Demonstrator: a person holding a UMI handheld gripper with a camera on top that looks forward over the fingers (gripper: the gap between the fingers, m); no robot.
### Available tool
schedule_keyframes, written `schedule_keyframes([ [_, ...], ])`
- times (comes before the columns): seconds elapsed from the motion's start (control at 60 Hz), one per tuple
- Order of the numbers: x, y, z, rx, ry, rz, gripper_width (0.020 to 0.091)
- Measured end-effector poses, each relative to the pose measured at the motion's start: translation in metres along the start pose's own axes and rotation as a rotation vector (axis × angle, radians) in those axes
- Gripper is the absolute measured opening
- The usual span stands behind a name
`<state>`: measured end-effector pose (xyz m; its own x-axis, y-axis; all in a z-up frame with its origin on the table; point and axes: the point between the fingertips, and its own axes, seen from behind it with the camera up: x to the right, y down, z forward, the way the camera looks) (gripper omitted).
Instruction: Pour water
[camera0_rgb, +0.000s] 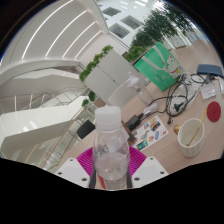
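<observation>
1 clear plastic water bottle with a white screw cap stands upright between the 2 fingers of the claw; its lower body lies against the magenta pads, which show at both sides of it, so the claw is closed narrowly on the bottle and holds it. The cap is on. Beyond the fingers, to the right, 1 cream cup stands open-mouthed on the pale table, well apart from the bottle. Between bottle and cup lie 1 or 2 small printed cards or packets; their exact count cannot be told. Farther back, black cables cross the table, with 1 red round object near its far right edge. 1 green panel and a row of potted plants rise behind. To the left of the bottle, white curved balcony levels drop away below the table's edge.
</observation>
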<state>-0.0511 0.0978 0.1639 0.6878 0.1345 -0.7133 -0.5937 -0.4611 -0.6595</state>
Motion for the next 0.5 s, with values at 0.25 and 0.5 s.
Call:
schedule_keyframes([
  [0.25, 0.042, -0.023, 0.007, -0.094, -0.152, 1.014, 0.0413],
  [0.5, 0.034, -0.088, -0.005, 0.046, -0.343, 1.526, 0.0412],
])
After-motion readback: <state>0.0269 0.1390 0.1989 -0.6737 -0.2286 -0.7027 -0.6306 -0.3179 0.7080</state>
